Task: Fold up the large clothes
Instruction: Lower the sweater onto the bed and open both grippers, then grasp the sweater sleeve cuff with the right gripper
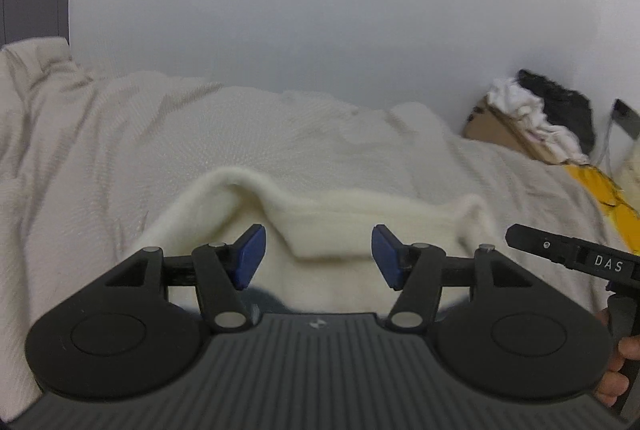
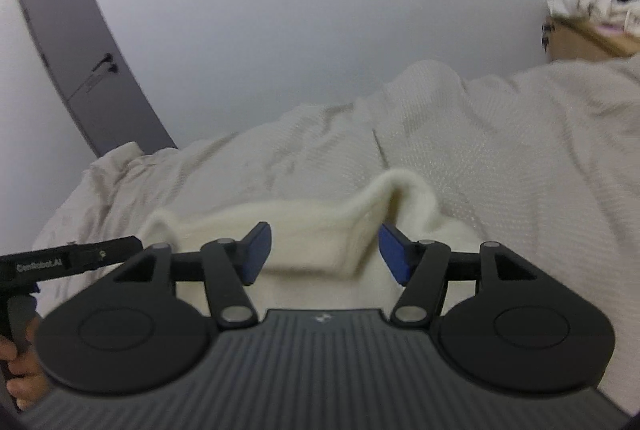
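Observation:
A cream fuzzy garment (image 1: 332,226) lies bunched on the bed, with a raised fold at its left end in the left wrist view. It also shows in the right wrist view (image 2: 320,226), with a raised fold at its right end. My left gripper (image 1: 318,256) is open, its blue pads apart just above the garment's near edge, holding nothing. My right gripper (image 2: 325,254) is open too, over the same garment, holding nothing. The right gripper's body (image 1: 576,258) shows at the right edge of the left wrist view; the left gripper's body (image 2: 68,260) shows at the left edge of the right wrist view.
An off-white textured bedspread (image 1: 120,150) covers the bed. A cardboard box with white and black clothes (image 1: 532,118) stands at the far right, next to something yellow (image 1: 600,186). A grey door (image 2: 80,42) is at the left. A pale wall is behind.

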A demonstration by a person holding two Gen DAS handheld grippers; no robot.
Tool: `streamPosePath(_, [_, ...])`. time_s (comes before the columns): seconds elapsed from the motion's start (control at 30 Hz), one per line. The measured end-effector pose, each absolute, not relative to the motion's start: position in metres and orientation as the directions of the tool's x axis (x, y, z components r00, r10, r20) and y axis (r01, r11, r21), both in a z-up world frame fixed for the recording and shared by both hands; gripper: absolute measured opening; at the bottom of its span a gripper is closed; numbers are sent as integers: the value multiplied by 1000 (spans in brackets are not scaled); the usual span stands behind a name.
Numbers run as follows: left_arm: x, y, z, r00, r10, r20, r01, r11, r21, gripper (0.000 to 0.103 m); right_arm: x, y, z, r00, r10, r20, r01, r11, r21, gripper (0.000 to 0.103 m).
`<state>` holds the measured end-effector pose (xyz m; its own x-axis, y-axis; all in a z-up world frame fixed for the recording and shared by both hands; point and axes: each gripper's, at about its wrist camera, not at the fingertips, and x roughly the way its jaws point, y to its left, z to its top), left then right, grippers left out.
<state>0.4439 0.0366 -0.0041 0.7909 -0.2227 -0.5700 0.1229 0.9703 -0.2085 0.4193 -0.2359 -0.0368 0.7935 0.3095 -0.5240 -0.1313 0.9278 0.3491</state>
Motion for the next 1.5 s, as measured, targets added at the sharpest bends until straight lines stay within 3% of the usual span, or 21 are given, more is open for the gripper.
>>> streamPosePath(0.5, [173, 27, 81, 853, -239, -464, 192, 970, -148, 64, 191, -227, 49, 847, 286, -448, -179, 947, 266, 62])
streamPosePath(0.87, [39, 17, 54, 867, -236, -439, 205, 972, -118, 64, 77, -223, 39, 855, 242, -460, -157, 964, 215, 62])
streamPosePath(1.17, [24, 5, -17, 826, -279, -489, 187, 955, -228, 64, 49, -238, 8, 826, 227, -516, -97, 959, 266, 62])
streamPosePath(1.5, [62, 18, -55, 799, -253, -546, 120, 956, -268, 64, 89, -312, -57, 724, 20, -690, 317, 879, 357, 63])
